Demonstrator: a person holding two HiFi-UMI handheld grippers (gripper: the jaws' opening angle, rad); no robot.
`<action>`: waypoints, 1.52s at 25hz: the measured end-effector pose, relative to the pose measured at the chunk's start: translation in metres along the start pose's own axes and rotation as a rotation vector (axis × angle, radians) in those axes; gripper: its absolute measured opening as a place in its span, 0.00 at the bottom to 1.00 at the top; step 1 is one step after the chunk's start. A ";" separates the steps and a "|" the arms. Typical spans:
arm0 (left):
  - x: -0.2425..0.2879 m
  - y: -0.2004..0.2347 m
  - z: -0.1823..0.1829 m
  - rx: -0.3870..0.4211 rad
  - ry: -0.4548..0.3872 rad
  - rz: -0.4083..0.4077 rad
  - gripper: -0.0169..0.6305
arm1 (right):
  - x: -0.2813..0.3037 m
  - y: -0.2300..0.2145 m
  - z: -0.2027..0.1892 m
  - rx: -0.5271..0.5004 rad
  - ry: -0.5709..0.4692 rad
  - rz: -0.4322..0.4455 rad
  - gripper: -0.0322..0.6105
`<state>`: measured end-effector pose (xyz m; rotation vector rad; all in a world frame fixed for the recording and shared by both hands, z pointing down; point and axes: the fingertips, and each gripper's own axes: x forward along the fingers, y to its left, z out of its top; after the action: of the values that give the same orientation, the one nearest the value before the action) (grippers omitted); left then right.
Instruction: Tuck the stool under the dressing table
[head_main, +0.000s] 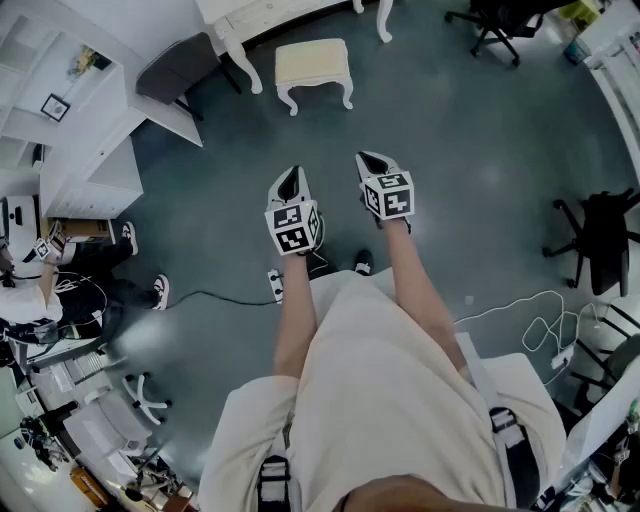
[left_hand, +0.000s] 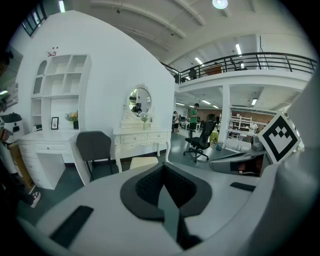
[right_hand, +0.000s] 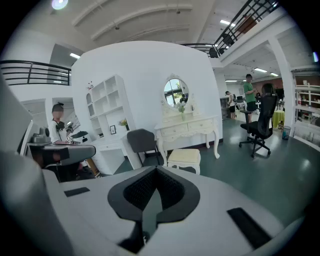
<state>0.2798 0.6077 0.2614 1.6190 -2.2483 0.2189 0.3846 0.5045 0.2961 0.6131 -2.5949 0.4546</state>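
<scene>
Left gripper (head_main: 293, 172): I read the jaws as closed, pads meeting at the tip, with nothing between them. It is held out over bare floor, marker cube facing up.
Right gripper (head_main: 362, 157): I read the same here: jaws brought together and empty. It sits just beside the left one and slightly further forward in the head view.
Stool (head_main: 313, 62): cream cushion on white curved legs, upright on the floor. I see it in front of the dressing table, out from under the top, roughly in line with the gap between the table's front legs. It is well apart from both grippers.
Dressing table (head_main: 240, 20): white, with drawers, standing against the curved white wall. In the head view only its front edge and legs show, at the top of the frame.
Mirror (right_hand: 175, 91): oval, mounted on top of the dressing table, with a small vase of flowers below it.
Grey chair (head_main: 175, 65): stands to the left of the stool, near the white shelf unit (head_main: 90, 130).
Floor (head_main: 470, 140): dark grey-green. I see a power strip (head_main: 275, 285) with a black cable near the operator's feet.
Office chair (head_main: 500, 20): black, on castors, to the right of the dressing table and well apart from the stool.
Aim: both gripper views look toward the dressing table, and the stool shows just above the jaw tips in each.
Bystander (right_hand: 57, 125): a seated person at a desk on the left. I cannot tell what they are doing.
</scene>
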 end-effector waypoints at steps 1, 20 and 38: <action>0.000 0.000 0.001 -0.002 -0.002 -0.001 0.05 | 0.000 0.000 0.000 -0.001 0.000 0.000 0.12; 0.023 0.009 0.009 0.000 0.015 -0.007 0.05 | 0.016 -0.002 0.002 0.014 0.023 0.036 0.12; 0.186 0.089 0.086 -0.021 0.003 -0.128 0.05 | 0.131 -0.042 0.073 0.057 0.035 -0.037 0.12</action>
<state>0.1273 0.4450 0.2596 1.7423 -2.1280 0.1645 0.2750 0.3944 0.3058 0.6653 -2.5403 0.5239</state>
